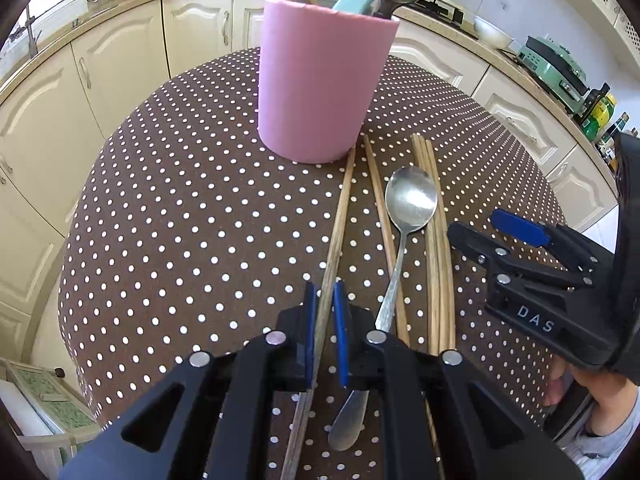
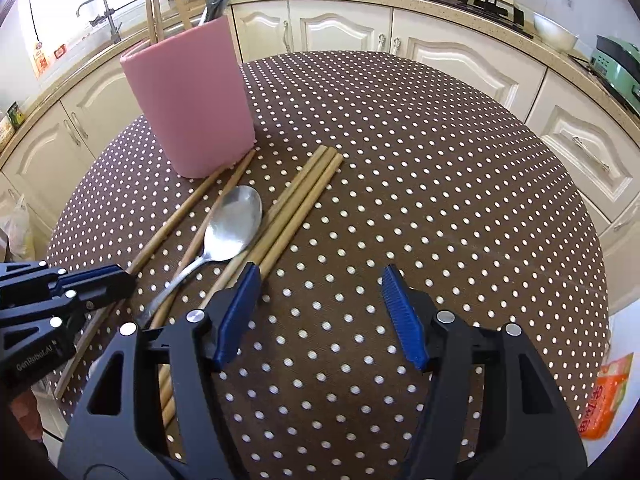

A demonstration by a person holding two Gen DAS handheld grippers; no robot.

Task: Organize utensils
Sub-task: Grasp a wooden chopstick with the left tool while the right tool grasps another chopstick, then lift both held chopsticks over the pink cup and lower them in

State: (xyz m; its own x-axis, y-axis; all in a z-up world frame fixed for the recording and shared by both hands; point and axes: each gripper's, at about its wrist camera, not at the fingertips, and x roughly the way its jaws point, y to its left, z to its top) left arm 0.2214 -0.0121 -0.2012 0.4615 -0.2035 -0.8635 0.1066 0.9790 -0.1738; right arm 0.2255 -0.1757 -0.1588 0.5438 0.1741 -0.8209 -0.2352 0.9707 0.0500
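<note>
Left hand-held gripper (image 1: 325,308) pinches one chopstick (image 1: 340,216); right hand-held gripper (image 2: 316,312) gapes empty (spoon (image 2: 232,228), chopsticks remain beside it); pink holder (image 1: 324,76) partly filled.

Bright daylight from window (image 2: 48,12), blown out there. Glare on spoon bowl (image 1: 412,200). Soft shadows, sharp focus. Heavy fisheye bending at edges, dark vignette corners.

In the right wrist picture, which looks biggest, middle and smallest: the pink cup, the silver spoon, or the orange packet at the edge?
1. pink cup, clearly the largest.
2. silver spoon, long but slim.
3. orange packet, smallest, though the picture's edge cuts it off, so that rank is unsure.
</note>
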